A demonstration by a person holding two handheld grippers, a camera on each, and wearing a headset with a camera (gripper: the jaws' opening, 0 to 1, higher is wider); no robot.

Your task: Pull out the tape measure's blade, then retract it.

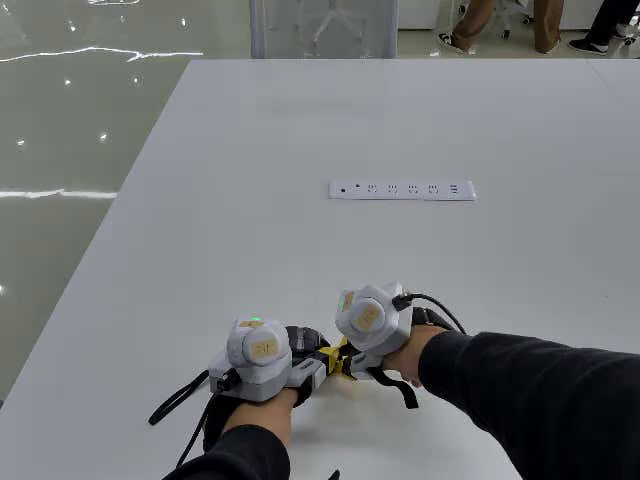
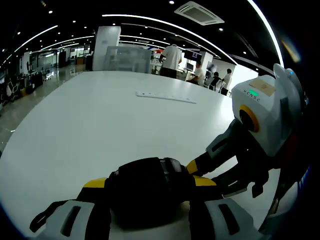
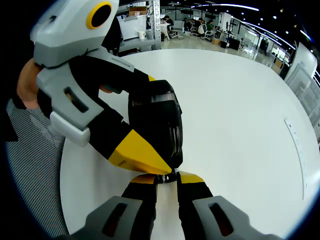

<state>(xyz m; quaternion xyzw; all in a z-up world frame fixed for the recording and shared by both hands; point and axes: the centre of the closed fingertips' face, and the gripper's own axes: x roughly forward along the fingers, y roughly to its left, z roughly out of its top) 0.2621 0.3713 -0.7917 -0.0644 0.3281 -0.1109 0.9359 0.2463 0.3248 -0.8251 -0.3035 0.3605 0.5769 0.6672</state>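
White tabletop (image 1: 250,200) in an open-plan office. Glossy floor (image 1: 60,150) lies to its left in the head view. People (image 2: 172,59) are far off past the far edge in the left gripper view.

Left claw (image 2: 150,182): clenched on the tape measure (image 2: 147,200). The black case sits between the two jaws, with a yellow pad pressed to either side. The case is at the near edge of the tabletop. Cannot tell whether it rests on the surface or hangs just above it.

Right claw (image 3: 167,182): jaws nearly together, yellow tips pinching the blade tip (image 3: 168,175), a small metal tab. The tab lies right at the mouth of the case, and hardly any blade shows between tab and case. In the right gripper view the case is black with a yellow wedge at its lower corner. The wedge points down into the claw.

The claws meet nose to nose. The left one enters the right gripper view from the upper left, with a hand (image 3: 27,82) behind it. In the head view both are close together at the near edge, and a dark sleeve (image 1: 520,390) runs off to the right. A black strap (image 1: 178,397) loops out on the left.

Power strip (image 1: 402,190): white, lying flat mid-tabletop beyond the claws, well apart from them.
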